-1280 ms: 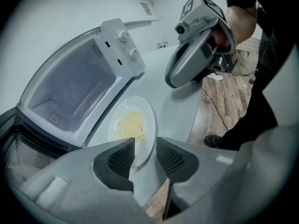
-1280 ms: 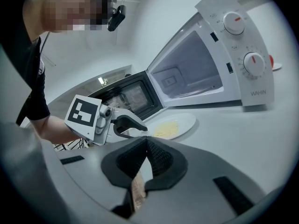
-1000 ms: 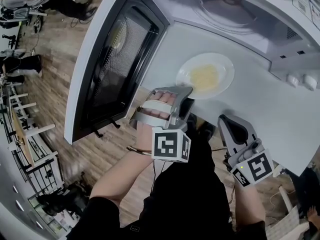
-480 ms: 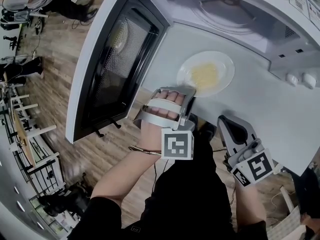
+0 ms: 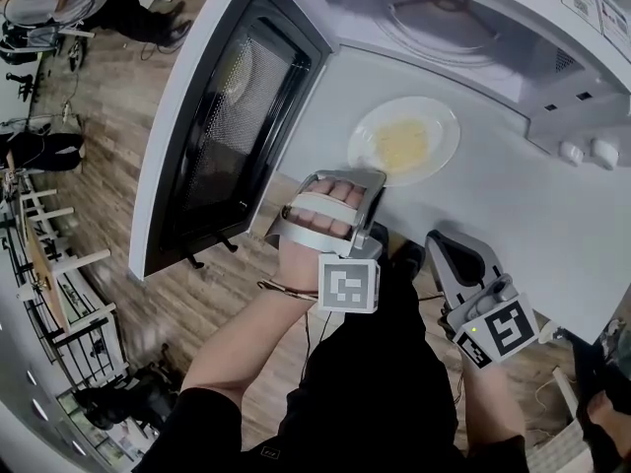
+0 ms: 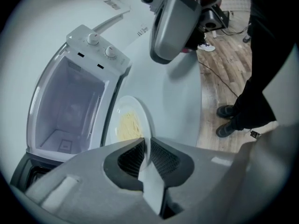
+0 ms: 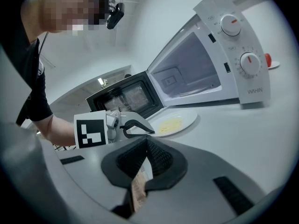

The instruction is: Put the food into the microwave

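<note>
Closing at the left claw (image 6: 145, 146), pads meeting the near rim of the plate (image 6: 127, 125) on both sides. Just beyond that rim, toward the upper right of the head view, yellow noodles (image 5: 402, 146) heaped mid-plate, flat on the table (image 5: 513, 205). Further along the same line, at the top of the frame, the open microwave (image 5: 444, 18), with its door (image 5: 232, 106) swung out to the left. Probably a lift, then a straight push away from the claw, up the frame into the cavity. At lower right, well apart from the plate, the right claw (image 5: 441, 247), pressed together on nothing. Nearer by far: left.
</note>
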A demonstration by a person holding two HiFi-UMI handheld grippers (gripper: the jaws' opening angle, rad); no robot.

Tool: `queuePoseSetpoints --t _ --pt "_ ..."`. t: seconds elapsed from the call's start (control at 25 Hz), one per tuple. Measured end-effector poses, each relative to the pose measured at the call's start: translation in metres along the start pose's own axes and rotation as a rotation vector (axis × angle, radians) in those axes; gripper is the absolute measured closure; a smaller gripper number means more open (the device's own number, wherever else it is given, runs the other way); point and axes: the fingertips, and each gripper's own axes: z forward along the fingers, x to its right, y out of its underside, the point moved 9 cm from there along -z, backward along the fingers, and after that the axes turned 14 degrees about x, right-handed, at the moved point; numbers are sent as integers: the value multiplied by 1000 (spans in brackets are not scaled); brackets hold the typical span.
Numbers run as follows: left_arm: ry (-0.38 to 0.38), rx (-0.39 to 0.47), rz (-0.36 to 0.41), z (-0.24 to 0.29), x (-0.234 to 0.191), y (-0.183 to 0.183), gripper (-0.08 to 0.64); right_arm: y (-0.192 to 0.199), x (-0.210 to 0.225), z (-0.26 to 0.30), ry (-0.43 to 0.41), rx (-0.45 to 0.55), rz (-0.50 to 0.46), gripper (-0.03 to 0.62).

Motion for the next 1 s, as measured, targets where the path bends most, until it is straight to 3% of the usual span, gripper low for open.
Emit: queuePoseSetpoints --t 0.08,0.28,1.0 --pt "-45 -6 29 -3 0 1 520 -3 -3 -1 -3 -1 -8 578" --pt "-167 31 1 -20 -11 -4 543 -12 -9 -9 -5 -18 -29 578" --pt "-279 28 50 -57 -30 -9 543 -25 -25 -8 -30 -22 -54 578"
